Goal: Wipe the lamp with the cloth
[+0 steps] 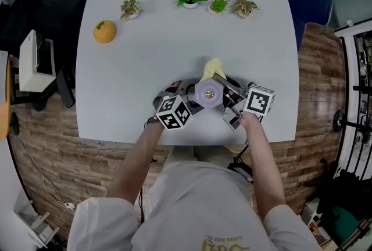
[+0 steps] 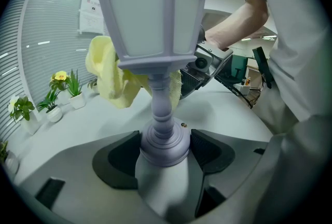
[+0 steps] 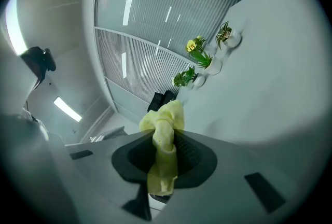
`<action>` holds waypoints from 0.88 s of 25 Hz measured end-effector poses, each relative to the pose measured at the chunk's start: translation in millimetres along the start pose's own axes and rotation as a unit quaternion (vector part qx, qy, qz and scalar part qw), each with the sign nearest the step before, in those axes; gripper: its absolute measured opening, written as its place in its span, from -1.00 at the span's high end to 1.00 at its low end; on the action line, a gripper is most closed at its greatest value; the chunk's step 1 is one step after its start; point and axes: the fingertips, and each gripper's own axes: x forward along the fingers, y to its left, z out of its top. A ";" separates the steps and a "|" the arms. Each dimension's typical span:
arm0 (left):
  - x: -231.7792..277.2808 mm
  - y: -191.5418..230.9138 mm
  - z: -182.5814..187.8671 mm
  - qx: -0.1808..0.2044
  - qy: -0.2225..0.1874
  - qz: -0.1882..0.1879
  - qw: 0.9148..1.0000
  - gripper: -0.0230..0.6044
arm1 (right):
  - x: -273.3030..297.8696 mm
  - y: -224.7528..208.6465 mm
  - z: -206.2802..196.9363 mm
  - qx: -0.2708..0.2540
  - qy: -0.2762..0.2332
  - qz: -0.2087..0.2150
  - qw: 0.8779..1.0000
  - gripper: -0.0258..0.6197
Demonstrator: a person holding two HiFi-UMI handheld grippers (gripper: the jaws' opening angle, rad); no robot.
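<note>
Head view: lamp (image 1: 208, 93) stands on the table (image 1: 174, 40) at the near edge, with a gripper on each side of it.

Left gripper (image 2: 166, 148): jaws wide, clamped on the lamp's round base, one pad on each side. It acts as the fixture, not the wiper.

Right gripper (image 3: 165, 155): jaws pinched narrow on the cloth (image 3: 165, 114). A bunched yellow wad sticks out past the tips and a short tail hangs behind the pads.

Key relation: the lamp's long axis is upright, running base, turned stem, then lantern head. The right gripper comes in roughly level from the lamp's right, so the wad meets that axis crosswise. In the left gripper view the wad sits on the lamp's far side, at the height of the head's lower rim and upper stem. It looks pressed against the lamp, but I can't confirm contact because the head covers the meeting point.

Judgement: the right gripper is the one nearest the unwiped head, since the left is tied up at the base. Next stroke should probably run up or round the head panels, keeping the wad between tips and lamp. Risk is side load tipping the lamp if the base clamp slips.
</note>
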 end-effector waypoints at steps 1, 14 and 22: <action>0.1 0.1 0.0 0.000 0.000 0.000 1.000 -0.09 | 0.1 -2.2 -1.3 -0.003 0.003 -0.005 1.000 0.68; 0.4 -0.7 -0.3 0.000 0.000 0.000 1.000 -0.09 | -5.5 -7.3 -3.9 -0.070 0.005 -0.072 0.995 0.68; 0.0 -0.4 -0.9 0.000 0.000 -0.001 1.000 -0.09 | -8.6 -8.4 -4.9 -0.061 0.006 -0.076 0.995 0.68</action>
